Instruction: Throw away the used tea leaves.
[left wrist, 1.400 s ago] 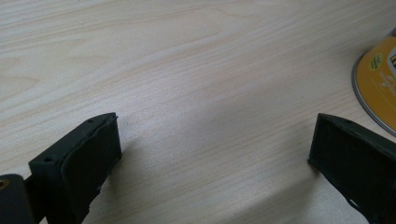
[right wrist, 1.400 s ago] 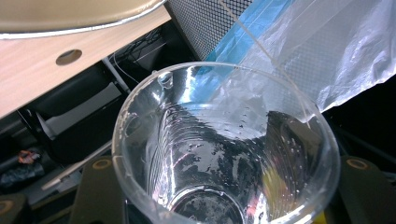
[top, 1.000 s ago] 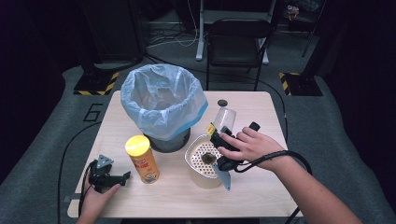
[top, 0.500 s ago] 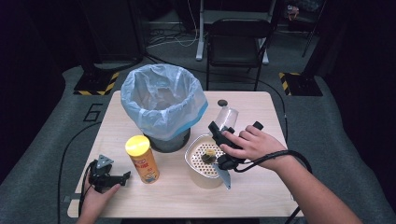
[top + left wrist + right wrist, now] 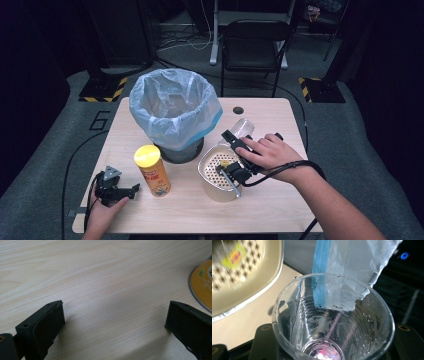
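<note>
A pale wooden table [image 5: 200, 210] stands on grey carpet in a dark room, with a black chair [image 5: 255, 45] behind it at twelve o'clock. Nearest the person, at about seven o'clock on the table, the left tool [image 5: 131, 190] lies low on the wood with its jaws spread wide and nothing between them; in the left gripper view the bare grain runs between the two black jaws. Just beyond it, toward one o'clock from that tool, a yellow-lidded canister [image 5: 152, 170] stands upright. At four o'clock the right tool [image 5: 235, 137] pinches a clear plastic cup [image 5: 243, 127], jaws pressed on its walls; in the right gripper view the cup [image 5: 332, 320] sits between the jaws, droplets clinging inside, its mouth turned toward the bin. Beside it, at about eight o'clock from the cup, sits a cream perforated basket [image 5: 212, 170] with a small yellow-tagged scrap inside. Farther off, at eleven o'clock from the cup, a dark bin lined with a pale blue bag [image 5: 175, 107] stands open. The step in hand looks like carrying the cup to the bin; the next move calls for lifting it clear of the bag's rim, then letting go over the opening.
</note>
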